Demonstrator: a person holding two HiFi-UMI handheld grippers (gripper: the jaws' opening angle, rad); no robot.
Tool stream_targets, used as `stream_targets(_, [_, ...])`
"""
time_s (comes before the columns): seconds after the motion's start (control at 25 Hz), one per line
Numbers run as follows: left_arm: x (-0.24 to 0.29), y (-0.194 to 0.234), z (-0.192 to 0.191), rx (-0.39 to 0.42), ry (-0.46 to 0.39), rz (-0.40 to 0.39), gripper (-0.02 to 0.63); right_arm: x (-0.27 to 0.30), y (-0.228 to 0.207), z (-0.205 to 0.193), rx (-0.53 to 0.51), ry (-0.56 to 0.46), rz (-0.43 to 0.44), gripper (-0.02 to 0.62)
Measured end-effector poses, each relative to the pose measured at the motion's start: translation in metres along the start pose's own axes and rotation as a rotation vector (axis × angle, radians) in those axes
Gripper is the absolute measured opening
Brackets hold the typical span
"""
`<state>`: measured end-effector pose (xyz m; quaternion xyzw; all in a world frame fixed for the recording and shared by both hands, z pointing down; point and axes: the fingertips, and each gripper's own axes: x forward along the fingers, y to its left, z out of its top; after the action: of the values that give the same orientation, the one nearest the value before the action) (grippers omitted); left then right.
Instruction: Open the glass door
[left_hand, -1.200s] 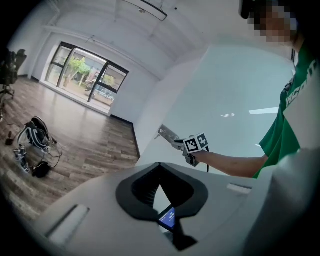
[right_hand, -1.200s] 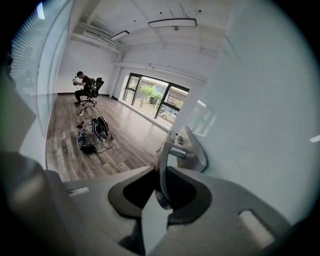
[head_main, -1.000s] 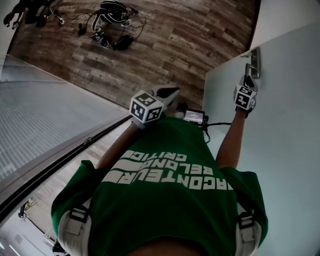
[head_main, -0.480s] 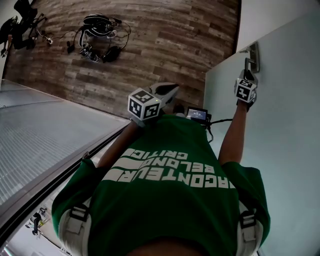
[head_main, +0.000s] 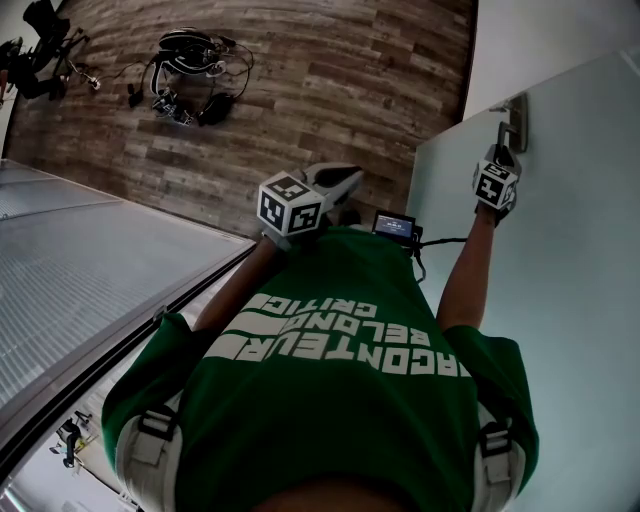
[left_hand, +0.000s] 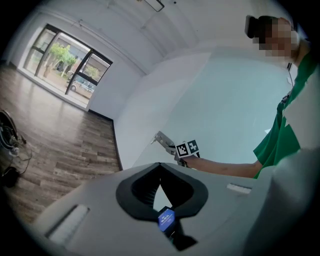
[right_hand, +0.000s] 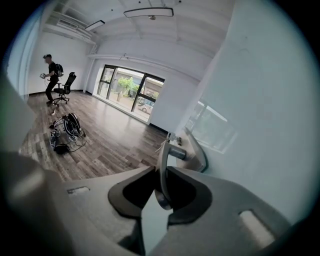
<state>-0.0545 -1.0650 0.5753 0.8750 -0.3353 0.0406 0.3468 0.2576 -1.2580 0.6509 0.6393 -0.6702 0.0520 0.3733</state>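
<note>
Glass is the difficulty here: the glass door (head_main: 560, 260) fills the right side of the head view as a pale, smooth, upright panel, and its face gives jaws nothing to bite on. The only sensible hold is the metal lever handle (head_main: 505, 128) near the panel's free edge. The right hand-held gripper (head_main: 500, 150) is clenched on it, at the end of an arm stretched out from the person's green shirt (head_main: 340, 400). In the right gripper view the lever runs up between the two jaws, which sit closed against its sides, with its mounting plate (right_hand: 202, 150) just beyond on the glass.

I judge the panel heavy and fully stiff, so it should swing as one piece about its hinges (slow to start, unwilling to stop). The lever looks polished and rounded, hence slippery. A grip toward its middle, as here, seems safer than one at the tip, where the jaws could slide off. Force should go steadily along the swing, not in jerks, and the gripper's body is best kept off the glass, which could chip or crack from a hard knock.

The left hand-held gripper (head_main: 338, 180) hangs before the chest over the wooden floor (head_main: 330, 70), well apart from the door, jaws together with nothing between them. How far the door stands open I cannot tell
</note>
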Motion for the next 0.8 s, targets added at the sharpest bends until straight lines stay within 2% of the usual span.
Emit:
stream_targets(0.6, [0.022,-0.003,-0.001,-0.025,-0.002,0.013,0.015,0.007,-0.049,-0.019,0.022,0.013,-0.082,0.058])
stream_targets(0.8, [0.024,-0.005,0.000,-0.030,0.001,0.015,0.015,0.006,-0.052,-0.019,0.024,0.017,-0.089,0.060])
